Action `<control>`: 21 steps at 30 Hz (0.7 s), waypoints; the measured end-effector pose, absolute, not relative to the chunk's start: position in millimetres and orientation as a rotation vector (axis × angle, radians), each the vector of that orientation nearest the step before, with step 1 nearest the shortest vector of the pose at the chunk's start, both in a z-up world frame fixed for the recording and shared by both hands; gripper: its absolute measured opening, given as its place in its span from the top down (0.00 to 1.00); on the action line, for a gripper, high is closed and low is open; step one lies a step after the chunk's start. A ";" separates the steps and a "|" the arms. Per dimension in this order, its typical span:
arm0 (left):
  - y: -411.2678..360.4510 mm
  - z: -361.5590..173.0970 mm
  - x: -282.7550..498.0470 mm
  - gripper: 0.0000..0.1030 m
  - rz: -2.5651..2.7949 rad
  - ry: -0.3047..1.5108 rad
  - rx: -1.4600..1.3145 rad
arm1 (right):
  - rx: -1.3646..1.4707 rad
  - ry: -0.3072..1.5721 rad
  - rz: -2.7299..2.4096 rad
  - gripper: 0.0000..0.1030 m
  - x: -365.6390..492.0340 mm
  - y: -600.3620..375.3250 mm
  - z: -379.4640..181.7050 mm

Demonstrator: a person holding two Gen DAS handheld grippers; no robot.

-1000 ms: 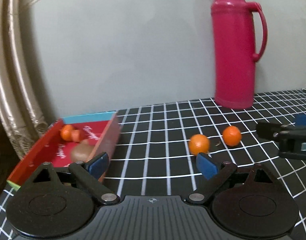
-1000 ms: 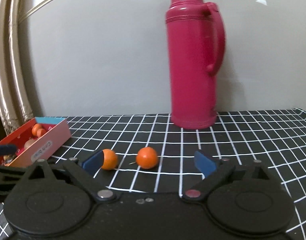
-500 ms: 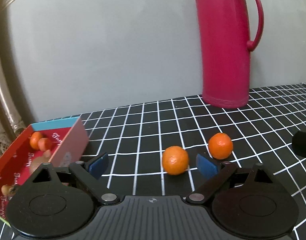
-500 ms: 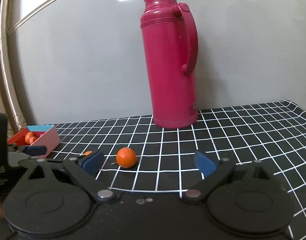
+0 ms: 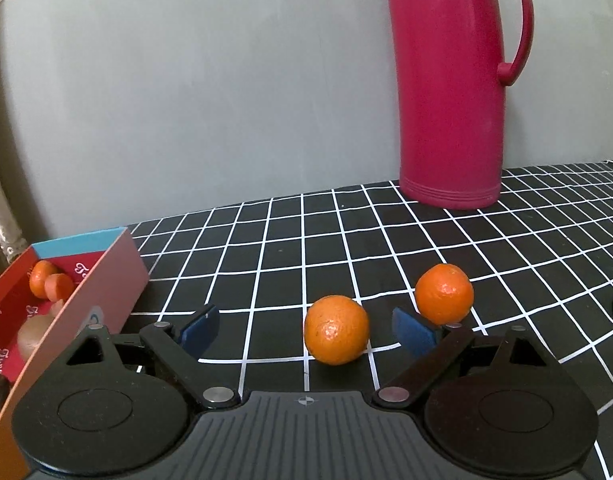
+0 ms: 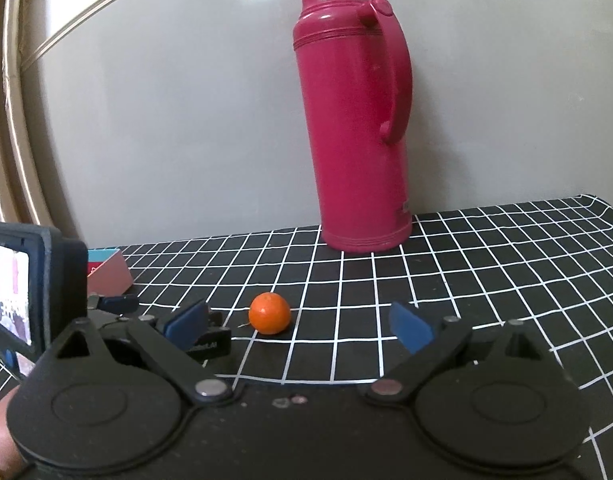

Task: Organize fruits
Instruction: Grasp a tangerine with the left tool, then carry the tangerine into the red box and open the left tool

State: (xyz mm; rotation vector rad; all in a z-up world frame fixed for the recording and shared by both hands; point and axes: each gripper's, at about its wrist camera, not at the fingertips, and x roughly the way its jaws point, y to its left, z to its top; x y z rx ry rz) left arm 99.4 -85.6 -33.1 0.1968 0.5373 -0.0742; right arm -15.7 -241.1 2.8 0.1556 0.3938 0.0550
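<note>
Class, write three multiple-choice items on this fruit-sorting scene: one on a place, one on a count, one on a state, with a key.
1. Where is the nearer orange?
A. in the box
B. between the left tongs' pads
C. behind the flask

2. How many oranges lie loose on the checked cloth, left view?
A. two
B. four
C. none

3. The right tongs are
A. shut on an orange
B. shut, empty
C. open

Key: B, it sits inside the blue pads; A, the second orange is the only other; C, pads apart, gripping nothing.
</note>
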 end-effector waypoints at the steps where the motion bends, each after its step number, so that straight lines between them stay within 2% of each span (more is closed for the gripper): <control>1: -86.2 -34.5 100.6 0.24 -0.080 0.541 0.200 | 0.160 0.395 0.055 0.06 -15.9 -241.9 2.8; 3: -86.5 -37.1 103.7 0.33 -0.091 0.555 0.190 | 0.167 0.395 0.054 0.06 -15.4 -243.2 2.9; 6: -87.3 -40.8 108.4 0.37 -0.092 0.573 0.173 | 0.168 0.393 0.057 0.06 -15.6 -243.8 2.5; 8: -88.3 -42.0 109.0 0.45 -0.102 0.574 0.169 | 0.168 0.393 0.058 0.06 -15.6 -243.8 1.8; 10: -91.3 -42.4 107.7 0.62 -0.112 0.566 0.177 | 0.167 0.393 0.058 0.06 -15.5 -243.8 1.5; 21: -82.9 -34.3 90.1 0.63 -0.110 0.521 0.168 | 0.165 0.394 0.065 0.06 -15.8 -241.5 1.6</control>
